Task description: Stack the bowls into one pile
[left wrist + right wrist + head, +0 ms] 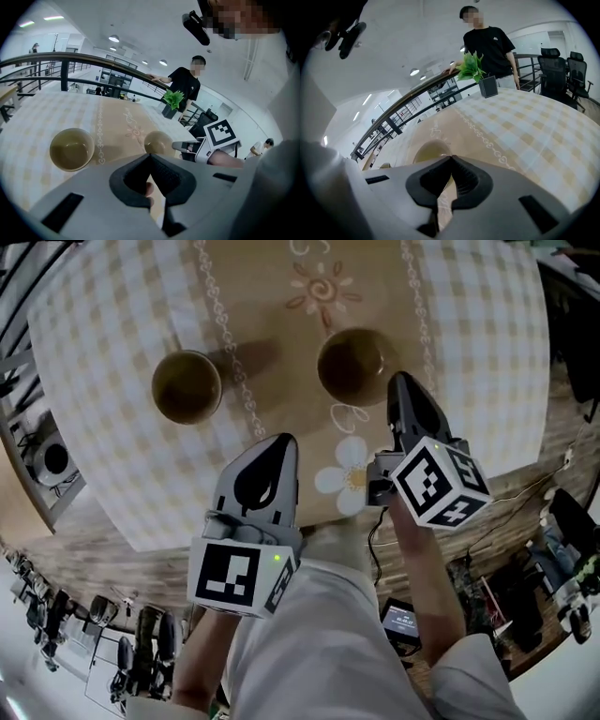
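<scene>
Nearest to your head camera are the two grey plastic claws, each with a black-and-white marker cube (225, 576) at its back. You hold them at the near edge of the counter (112, 324), which wears a checked cloth with a beige runner down the middle. Your left claw (283, 441) has its jaws pressed together with nothing between them. Your right claw (401, 381) is closed and empty in the same way.

The two olive-brown round bowls, glazed as it seems, stand upright and well apart. The left bowl (187, 386) sits beyond your left claw, and the right bowl (354, 366) is just beside the tip of your right claw. Neither is touched, so I judge that the stacking is not yet begun and you are at the approach.

For the next move you should spread the jaws of the right claw and put one inside and one outside the near rim of the right bowl. Then close firmly, lift, and lower it into the left bowl. The rim looks smooth, so it may slip.

The left gripper view shows both bowls together. The right gripper view shows only the right bowl, half hidden behind its own jaws. Only the gripper views show the far side: a person (490, 44) in a black shirt at a dark railing (393, 123), and a green plant (471, 68) in a dark pot.
</scene>
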`<state>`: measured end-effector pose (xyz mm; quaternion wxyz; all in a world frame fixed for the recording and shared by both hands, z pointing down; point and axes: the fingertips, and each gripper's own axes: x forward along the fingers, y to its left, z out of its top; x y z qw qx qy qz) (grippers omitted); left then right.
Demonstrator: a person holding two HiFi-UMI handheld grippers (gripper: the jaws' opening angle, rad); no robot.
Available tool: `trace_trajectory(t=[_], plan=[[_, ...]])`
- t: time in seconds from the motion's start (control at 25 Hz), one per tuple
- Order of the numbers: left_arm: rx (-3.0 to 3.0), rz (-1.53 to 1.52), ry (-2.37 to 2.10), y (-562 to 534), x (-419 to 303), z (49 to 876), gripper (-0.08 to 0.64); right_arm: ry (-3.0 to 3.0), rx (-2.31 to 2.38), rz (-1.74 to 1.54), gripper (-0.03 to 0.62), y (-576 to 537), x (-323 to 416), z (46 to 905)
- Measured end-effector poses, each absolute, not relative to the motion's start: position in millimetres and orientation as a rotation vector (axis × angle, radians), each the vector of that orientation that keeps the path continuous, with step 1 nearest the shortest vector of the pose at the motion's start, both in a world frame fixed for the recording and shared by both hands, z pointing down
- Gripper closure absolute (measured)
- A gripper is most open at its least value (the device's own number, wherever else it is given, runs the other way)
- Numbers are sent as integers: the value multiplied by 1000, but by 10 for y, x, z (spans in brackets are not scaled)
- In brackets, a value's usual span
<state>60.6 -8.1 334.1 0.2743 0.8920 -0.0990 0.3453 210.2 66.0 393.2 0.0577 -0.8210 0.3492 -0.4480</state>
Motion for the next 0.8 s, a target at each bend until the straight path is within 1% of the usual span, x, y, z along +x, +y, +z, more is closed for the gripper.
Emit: trace_trajectory(t=[0.36, 0.8], plan=[[2396, 866, -349, -323, 442, 3145, 541, 1184, -2500, -1331, 555, 402, 2002, 3616], [2356, 776, -527, -720, -21, 3021, 541, 1450, -2420, -1351, 555, -163, 1535, 3405]])
